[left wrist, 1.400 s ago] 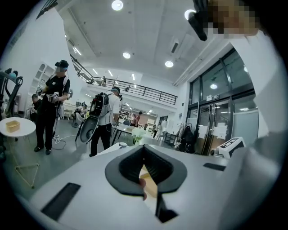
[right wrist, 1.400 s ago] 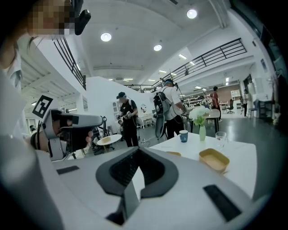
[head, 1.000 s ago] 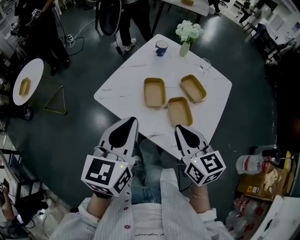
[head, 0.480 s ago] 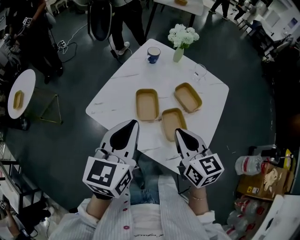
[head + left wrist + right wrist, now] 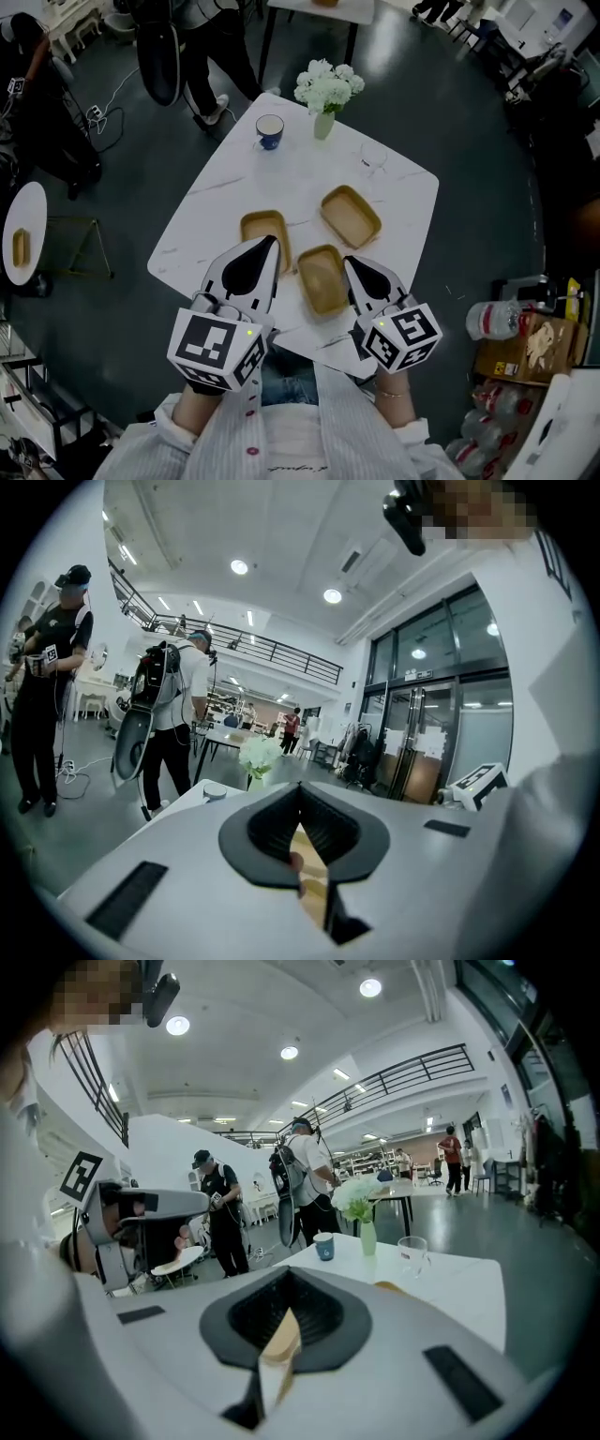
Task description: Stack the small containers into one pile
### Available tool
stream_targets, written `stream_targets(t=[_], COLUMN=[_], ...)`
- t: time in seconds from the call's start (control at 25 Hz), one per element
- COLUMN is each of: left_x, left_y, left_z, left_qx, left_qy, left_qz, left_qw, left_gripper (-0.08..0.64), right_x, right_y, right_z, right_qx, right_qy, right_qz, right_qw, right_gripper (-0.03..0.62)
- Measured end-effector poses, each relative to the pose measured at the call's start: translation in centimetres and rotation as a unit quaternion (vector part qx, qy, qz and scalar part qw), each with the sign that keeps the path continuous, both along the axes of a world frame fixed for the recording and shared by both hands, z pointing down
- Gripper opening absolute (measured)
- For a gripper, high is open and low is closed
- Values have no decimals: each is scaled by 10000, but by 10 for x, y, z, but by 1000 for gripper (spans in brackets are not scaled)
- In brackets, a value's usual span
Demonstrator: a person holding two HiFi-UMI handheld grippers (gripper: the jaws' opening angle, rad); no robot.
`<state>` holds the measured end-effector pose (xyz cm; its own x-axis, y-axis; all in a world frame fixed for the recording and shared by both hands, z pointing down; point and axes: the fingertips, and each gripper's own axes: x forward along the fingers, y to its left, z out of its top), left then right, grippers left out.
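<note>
On table [image 5: 398, 197], three containers [image 5: 351, 216] unstacked; nearest container [image 5: 323, 278] lies between the grippers, long axis pointing away. Left gripper [image 5: 264, 247] and right gripper [image 5: 355, 269] jaws together, empty; right nearer.

- The left corner of the worktop [image 5: 192, 239] is bare, with open passage from that side.
- The right corner, beyond the far-right container [image 5: 351, 216], is also bare.
- The far corner is obstructed: mug [image 5: 269, 131], vase of flowers [image 5: 325, 94] and glass [image 5: 373, 159] stand in a row across it.
- At the centre, only narrow strips separate the left container [image 5: 262, 226], middle container [image 5: 323, 278] and far-right container.
- The left hand-held gripper [image 5: 269, 242] and right hand-held gripper [image 5: 352, 263] flank the middle container.
- A person [image 5: 202, 56] stands on the floor off the far-left edge, apart from the worktop.
</note>
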<state>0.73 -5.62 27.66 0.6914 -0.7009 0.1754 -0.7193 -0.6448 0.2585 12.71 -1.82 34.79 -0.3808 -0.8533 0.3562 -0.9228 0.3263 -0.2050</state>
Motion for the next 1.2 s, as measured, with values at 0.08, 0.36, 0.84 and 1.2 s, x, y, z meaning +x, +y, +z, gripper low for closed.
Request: stream_targets(t=[0.08,0.36,0.84,1.2], left_x=[9,35,60,69], left_y=[-8,-26,-43,-54], left_z=[-3,-6,15,32], left_qx=[0,41,-161,-277], left_qy=[-21,-95,-301,-395], left_qz=[50,158,681,944], left_qw=[10000,9998,9971,9944], left_gripper=[17,17,17,17], right_x=[7,22,34,42], right_y=[-7,-21,-29,-28], right_z=[-3,-1,21,39], right_qx=[-6,-80,-390,-597], right_qy=[-2,-17,-117,-98], right_qz=[29,-69,268,599], right_qw=[10000,9999,9988,9964], right_gripper=[11,11,11,11])
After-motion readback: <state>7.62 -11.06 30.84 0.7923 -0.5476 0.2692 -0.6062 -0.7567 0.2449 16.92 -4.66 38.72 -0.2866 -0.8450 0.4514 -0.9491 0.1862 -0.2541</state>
